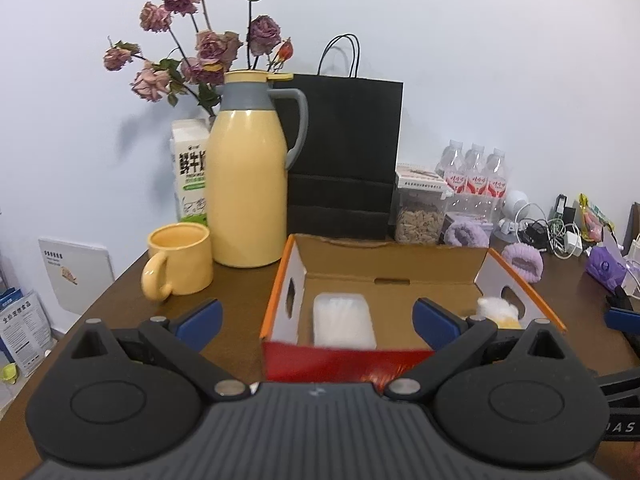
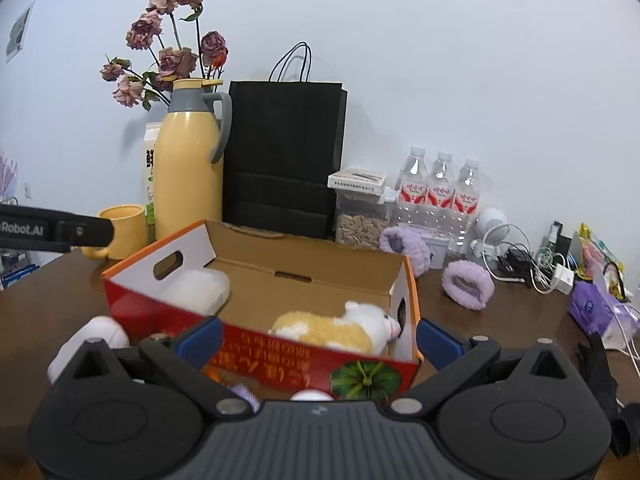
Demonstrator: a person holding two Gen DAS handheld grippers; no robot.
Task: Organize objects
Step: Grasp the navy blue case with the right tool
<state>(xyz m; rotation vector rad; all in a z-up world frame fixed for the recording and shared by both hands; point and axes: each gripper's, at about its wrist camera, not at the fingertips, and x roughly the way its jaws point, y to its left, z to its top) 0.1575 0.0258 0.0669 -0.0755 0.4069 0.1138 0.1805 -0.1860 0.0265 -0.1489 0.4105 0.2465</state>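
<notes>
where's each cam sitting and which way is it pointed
Left wrist: rides the left gripper, jaws open, facing the wall squarely over the open orange-and-red cardboard box.
Right wrist: rides the right gripper, jaws open, nearer the box's right end, above the yellow-and-white plush toy; the other gripper's black arm enters left.
Shared: the box, the yellow thermos jug, the black paper bag.
</notes>
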